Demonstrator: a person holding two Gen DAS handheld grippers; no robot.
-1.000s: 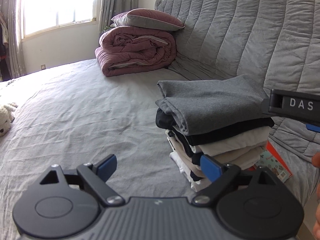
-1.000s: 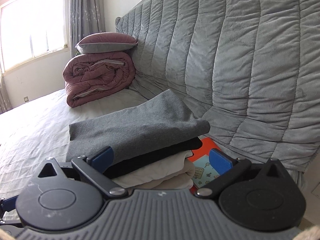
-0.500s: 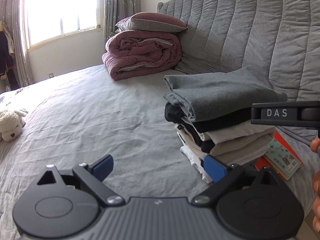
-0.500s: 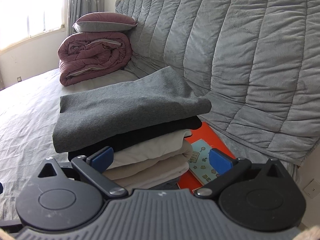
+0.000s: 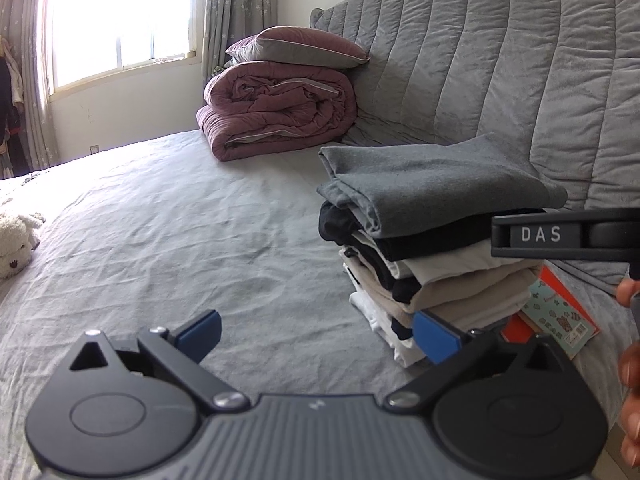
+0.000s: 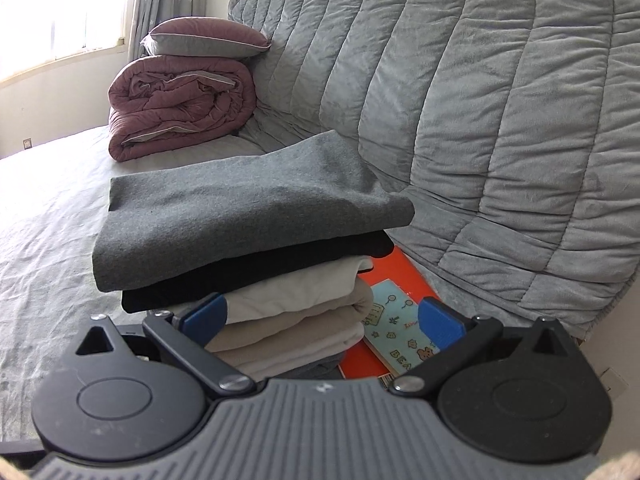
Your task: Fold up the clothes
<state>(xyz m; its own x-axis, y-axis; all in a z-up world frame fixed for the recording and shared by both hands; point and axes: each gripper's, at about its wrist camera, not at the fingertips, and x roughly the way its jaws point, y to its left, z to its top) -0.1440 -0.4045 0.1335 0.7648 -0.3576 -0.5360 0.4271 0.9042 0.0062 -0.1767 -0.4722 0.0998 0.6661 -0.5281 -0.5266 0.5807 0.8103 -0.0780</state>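
Left wrist view first: the left gripper [image 5: 316, 334] hangs over the grey bed sheet [image 5: 168, 240] with its blue pads spread wide, jaws having just been opening, and nothing sits between them but bare sheet. Just beside its right pad rises the stack of folded clothes [image 5: 424, 256], sitting near the head end of the bed, close to the quilted grey headboard [image 5: 500, 80]. Topping the pile is a folded grey garment [image 5: 436, 188], then a black one, then white and beige layers down to the sheet. Coming in from the right edge of this view, a black arm of the right gripper [image 5: 560, 238] lettered DAS crosses in front of the stack, and fingers of the person's hand [image 5: 630, 360] show at the frame's edge. Over to the right wrist view, and the right gripper [image 6: 322, 320] stands level with the lower layers, jaws apart, the left pad just against the white and beige folds, the right pad clear of the cloth, over a children's book [image 6: 394, 332] with an orange cover that lies at the foot of the stack beside the headboard. Further along the headboard, a rolled maroon quilt [image 5: 280, 108] carries a pillow [image 5: 296, 48] on top, well apart from the clothes. At the far left edge of the bed, a white plush toy [image 5: 16, 244] lies on the sheet.
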